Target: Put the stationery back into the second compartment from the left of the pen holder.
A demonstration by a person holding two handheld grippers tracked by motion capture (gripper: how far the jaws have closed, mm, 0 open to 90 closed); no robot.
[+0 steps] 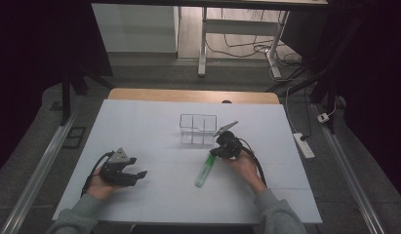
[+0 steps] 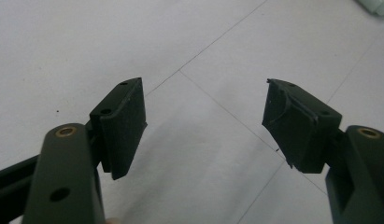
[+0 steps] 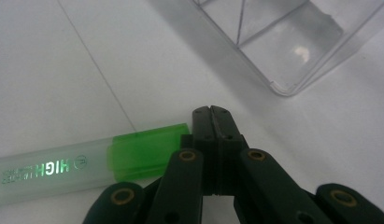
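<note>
Lying just beside right hand-held gripper point(image 3: 213, 114), green highlighter point(image 1: 205, 171) runs toward person; jaws shut, empty. Left hand-held gripper point(image 1: 134, 168) well apart, wide open, empty.

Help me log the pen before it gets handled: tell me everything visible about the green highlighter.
The green highlighter lies flat on the white table, just in front of the clear divided box. It has a frosted, translucent plastic barrel with silver "HIGH" lettering and a bright green cap. The right gripper, fingers shut, sits against the cap end without clasping it.
</note>
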